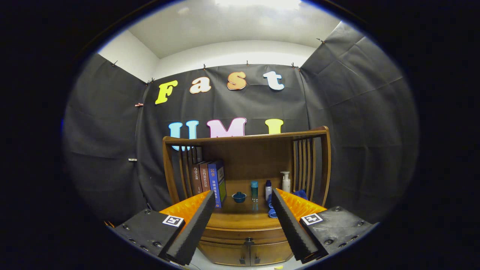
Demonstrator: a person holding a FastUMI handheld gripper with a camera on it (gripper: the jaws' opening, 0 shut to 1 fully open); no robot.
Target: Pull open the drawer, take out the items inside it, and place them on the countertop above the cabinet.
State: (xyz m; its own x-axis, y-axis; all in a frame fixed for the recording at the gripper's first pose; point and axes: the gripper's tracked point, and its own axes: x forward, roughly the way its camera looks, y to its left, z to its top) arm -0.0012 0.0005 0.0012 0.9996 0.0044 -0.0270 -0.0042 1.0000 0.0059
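Note:
A wooden cabinet (245, 225) stands against the booth wall, some way ahead of me. Its drawer (225, 237) sits just under the countertop (240, 214) and is closed, with a small dark knob (248, 241) at its middle. What lies inside it is hidden. My gripper (243, 195) is open and holds nothing; its fingers frame the countertop from a distance, apart from the cabinet.
On the countertop stand three books (208, 180), a small blue bowl (239, 197), a teal bottle (254, 190), a dark bottle (268, 189) and a white pump bottle (286, 182). A blue cloth (300, 194) lies partly behind my right finger. Two lower doors (228, 255) sit below the drawer.

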